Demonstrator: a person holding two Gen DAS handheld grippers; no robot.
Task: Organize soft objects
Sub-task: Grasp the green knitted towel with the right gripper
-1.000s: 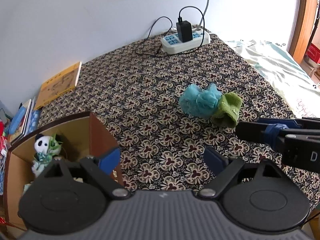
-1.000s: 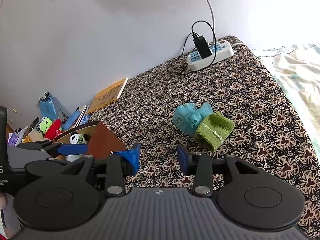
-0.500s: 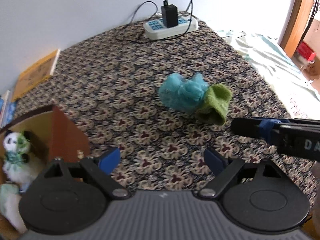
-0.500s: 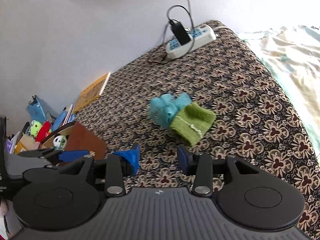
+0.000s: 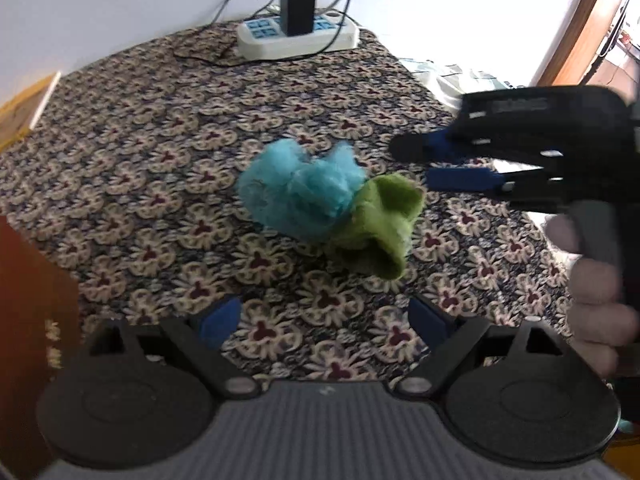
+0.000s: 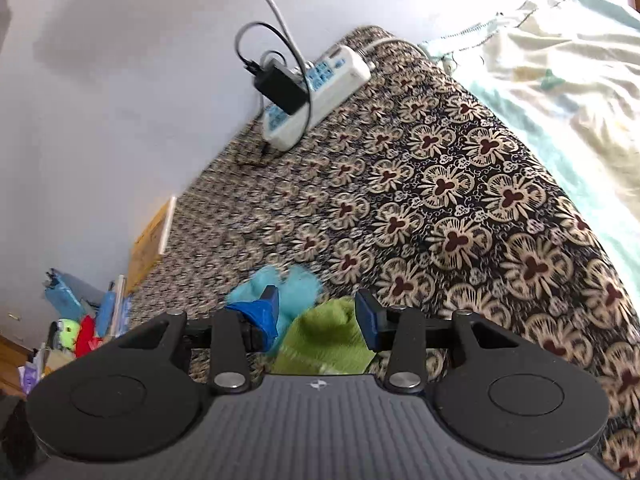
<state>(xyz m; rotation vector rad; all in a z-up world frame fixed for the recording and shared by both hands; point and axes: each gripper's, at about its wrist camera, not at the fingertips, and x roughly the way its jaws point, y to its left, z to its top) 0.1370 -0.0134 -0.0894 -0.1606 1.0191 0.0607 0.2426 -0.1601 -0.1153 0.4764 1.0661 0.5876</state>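
Floral-patterned cloth (image 5: 160,152), dark with cream blooms and maroon centres, covers the whole surface where the soft things lie. At its far edge, against the pale wall, a white power strip (image 5: 298,38) with blue sockets carries a black charger (image 5: 297,10), whose thin black cable loops loosely over the cloth. A yellowish book (image 6: 154,240) lies flat near the wall on the left, and past it a heap of coloured clutter (image 6: 76,328) sits off the cloth's edge; a pale, rumpled sheet (image 6: 560,92) spreads on the right. Nothing lies between either claw and the two soft pieces in the middle of the cloth: a fluffy turquoise puff (image 5: 300,188), fuzzy and irregular, touching a green knitted piece (image 5: 380,216) with a ribbed, folded shape. The left gripper (image 5: 326,320) hangs above the cloth just in front of them, its blue-padded fingers spread wide and holding nothing. The right gripper (image 6: 316,312) comes in from the right side, its fingers parted, one over the turquoise puff and the other at the green piece's edge, not closed on either. A brown box wall (image 5: 28,300) shows at the left view's left edge.
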